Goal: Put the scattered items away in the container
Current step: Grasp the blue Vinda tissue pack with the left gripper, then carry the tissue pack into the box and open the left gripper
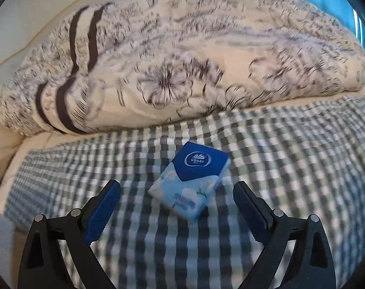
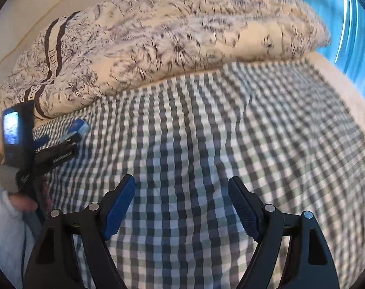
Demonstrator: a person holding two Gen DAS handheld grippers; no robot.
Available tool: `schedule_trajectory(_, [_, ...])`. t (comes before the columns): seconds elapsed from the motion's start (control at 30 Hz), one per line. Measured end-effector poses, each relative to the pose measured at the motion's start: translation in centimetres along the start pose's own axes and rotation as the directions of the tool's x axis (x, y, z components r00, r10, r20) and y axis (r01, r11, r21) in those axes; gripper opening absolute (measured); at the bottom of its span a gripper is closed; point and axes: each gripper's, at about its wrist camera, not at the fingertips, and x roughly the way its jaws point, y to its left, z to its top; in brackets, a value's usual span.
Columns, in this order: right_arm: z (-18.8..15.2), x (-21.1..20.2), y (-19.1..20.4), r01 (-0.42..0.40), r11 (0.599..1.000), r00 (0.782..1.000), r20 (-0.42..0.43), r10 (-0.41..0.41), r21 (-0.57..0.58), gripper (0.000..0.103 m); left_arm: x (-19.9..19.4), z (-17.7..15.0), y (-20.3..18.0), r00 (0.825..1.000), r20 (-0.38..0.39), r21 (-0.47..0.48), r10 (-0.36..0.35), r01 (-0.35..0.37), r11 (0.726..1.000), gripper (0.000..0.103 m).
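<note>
Tissue pack (image 1: 190,180) sits on the checked bed sheet (image 1: 278,168), between the spread left claw (image 1: 177,193). Right claw (image 2: 182,196) is apart too, holding nothing.

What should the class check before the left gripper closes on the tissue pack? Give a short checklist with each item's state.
1. Left gripper open: ok.
2. Tissue pack between its fingers: ok, slightly ahead.
3. Pack lying flat on the checked sheet: ok.
4. Pack clear of the duvet: ok.
5. Right gripper open, holding nothing: ok.
6. Container in reach: cannot tell, not in view.
</note>
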Motion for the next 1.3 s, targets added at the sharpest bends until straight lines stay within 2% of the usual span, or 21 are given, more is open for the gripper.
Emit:
schedule_trajectory(0.07, [-0.2,1.1,-0.8,0.016,1.000,0.999,-0.032,-0.015,0.016,0.079,2.6,-0.3,0.7,0.996,-0.084,-0.055,-0.034,0.030,0.998,0.103])
schedule_trajectory(0.13, [-0.4,1.5,-1.2,0.006,1.000,0.999,-0.037,-0.005,0.027,0.079,3.1,-0.1,2.2,0.991,-0.086,-0.150,-0.100,0.087,0.985,0.103])
schedule_trajectory(0.17, [-0.4,1.5,-1.4,0.003,0.999,0.999,-0.033,-0.002,0.033,0.079,3.1,0.0,2.3,0.991,-0.087,-0.155,-0.101,0.086,0.984,0.102])
schedule_trajectory(0.2, [-0.5,1.4,-1.3,0.006,0.999,0.999,-0.032,-0.005,0.037,0.079,3.0,0.0,2.1,0.993,-0.077,-0.142,-0.093,0.081,0.987,0.099])
schedule_trajectory(0.23, [-0.4,1.4,-1.3,0.014,0.999,0.999,-0.034,-0.013,0.043,0.079,2.8,0.0,1.7,0.994,-0.068,-0.119,-0.089,0.080,0.990,0.086])
schedule_trajectory(0.27, [-0.4,1.3,-1.3,0.021,0.999,0.999,-0.036,-0.019,0.050,0.079,2.3,0.1,1.0,0.995,-0.051,-0.082,-0.083,0.078,0.994,0.065])
schedule_trajectory(0.37, [-0.4,0.8,-1.1,0.012,0.998,0.999,-0.034,-0.010,0.061,0.079,1.3,0.2,-1.2,0.999,-0.035,0.017,-0.014,0.015,1.000,0.062])
schedule_trajectory(0.47, [-0.8,-0.5,-0.5,-0.001,0.999,1.000,-0.028,0.003,0.051,0.079,0.3,-0.2,-1.4,0.999,-0.042,0.010,-0.013,0.013,1.000,0.062])
schedule_trajectory(0.6, [-1.1,-2.6,1.2,-0.040,0.998,0.999,-0.025,0.041,0.039,0.079,-3.2,-1.7,-0.8,0.999,-0.031,-0.016,0.006,-0.006,1.000,0.062])
schedule_trajectory(0.77, [-1.3,-6.6,5.6,-0.102,0.995,0.995,0.005,0.102,-0.023,0.079,-11.8,-3.3,0.6,0.998,0.045,-0.031,0.044,-0.043,0.999,0.062])
schedule_trajectory(1.03, [-3.3,-14.0,14.5,-0.177,0.973,0.980,0.067,0.189,-0.149,0.079,-25.8,-4.3,8.9,0.989,0.127,-0.173,0.079,-0.056,0.983,0.062])
schedule_trajectory(1.17, [-5.1,-16.6,19.7,-0.218,0.954,0.969,0.074,0.238,-0.206,0.079,-29.7,-5.6,14.7,0.978,0.148,-0.248,0.146,-0.106,0.963,0.062])
schedule_trajectory(1.3, [-7.1,-17.6,24.4,-0.255,0.932,0.960,0.051,0.276,-0.256,0.079,-30.4,-8.6,20.2,0.977,0.081,-0.305,0.196,-0.163,0.938,0.062])
